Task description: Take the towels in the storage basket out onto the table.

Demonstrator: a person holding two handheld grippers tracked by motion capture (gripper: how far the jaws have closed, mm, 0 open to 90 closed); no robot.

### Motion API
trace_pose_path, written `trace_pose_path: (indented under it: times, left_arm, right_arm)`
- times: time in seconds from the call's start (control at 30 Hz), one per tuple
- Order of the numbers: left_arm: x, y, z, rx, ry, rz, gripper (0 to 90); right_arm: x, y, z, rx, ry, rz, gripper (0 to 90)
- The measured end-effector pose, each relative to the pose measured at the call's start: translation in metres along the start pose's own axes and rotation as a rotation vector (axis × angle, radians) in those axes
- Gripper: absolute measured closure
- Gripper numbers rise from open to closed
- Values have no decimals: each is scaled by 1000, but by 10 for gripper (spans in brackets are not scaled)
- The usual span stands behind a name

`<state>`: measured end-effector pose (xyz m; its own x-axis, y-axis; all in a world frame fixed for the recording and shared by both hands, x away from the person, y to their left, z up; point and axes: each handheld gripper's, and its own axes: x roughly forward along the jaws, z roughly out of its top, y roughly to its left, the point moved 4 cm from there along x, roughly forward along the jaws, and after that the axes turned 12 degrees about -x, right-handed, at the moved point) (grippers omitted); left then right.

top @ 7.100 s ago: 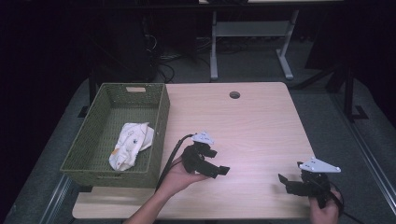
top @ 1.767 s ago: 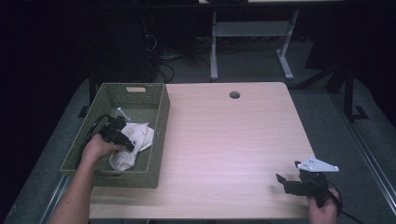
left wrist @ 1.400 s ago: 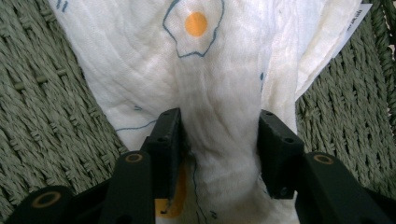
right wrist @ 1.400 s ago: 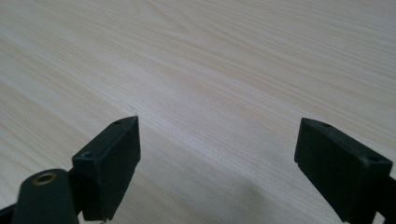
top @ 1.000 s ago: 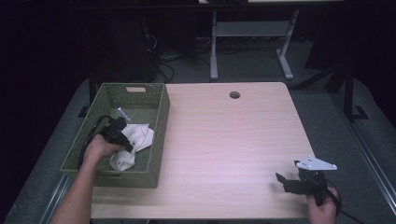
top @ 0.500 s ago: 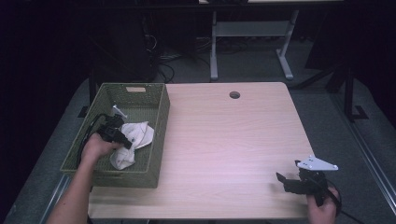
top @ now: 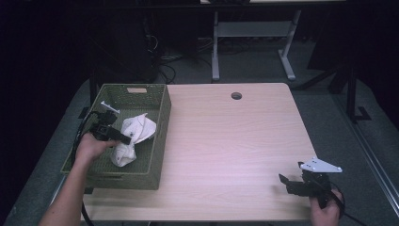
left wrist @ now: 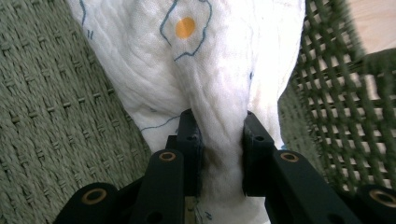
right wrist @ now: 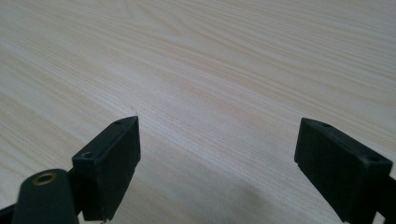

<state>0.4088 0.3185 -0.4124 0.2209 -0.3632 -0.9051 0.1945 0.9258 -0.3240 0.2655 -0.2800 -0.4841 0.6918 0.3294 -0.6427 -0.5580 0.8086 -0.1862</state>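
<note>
So the table [top: 235, 141] is a light wood-grain top with rounded corners, and there's a small dark round hole [top: 236, 96] near the far edge, about in the middle; up close in the right gripper view the grain on it [right wrist: 210, 70] runs in long pale streaks. It sits on grey carpet [top: 324, 99], and behind it there's a white desk frame [top: 215, 52] with two legs and a crossbar. A tangle of black cables [top: 171, 70] lies on the floor just left of that frame, a dark post [top: 350, 70] stands off to the right, and the rest back there is too dark to make out.
</note>
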Motion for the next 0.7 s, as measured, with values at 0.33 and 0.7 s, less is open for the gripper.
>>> trace_pose_path:
  times: [0.33, 0.7]
  left_arm:
    - [-13, -7, 2, -1, -49, -52, 732]
    - [-29, -6, 2, -32, -92, -141, 734]
  right_arm:
    - [-1, 0, 1, 4, -1, -4, 140]
    - [-2, -2, 1, 9, -10, -8, 140]
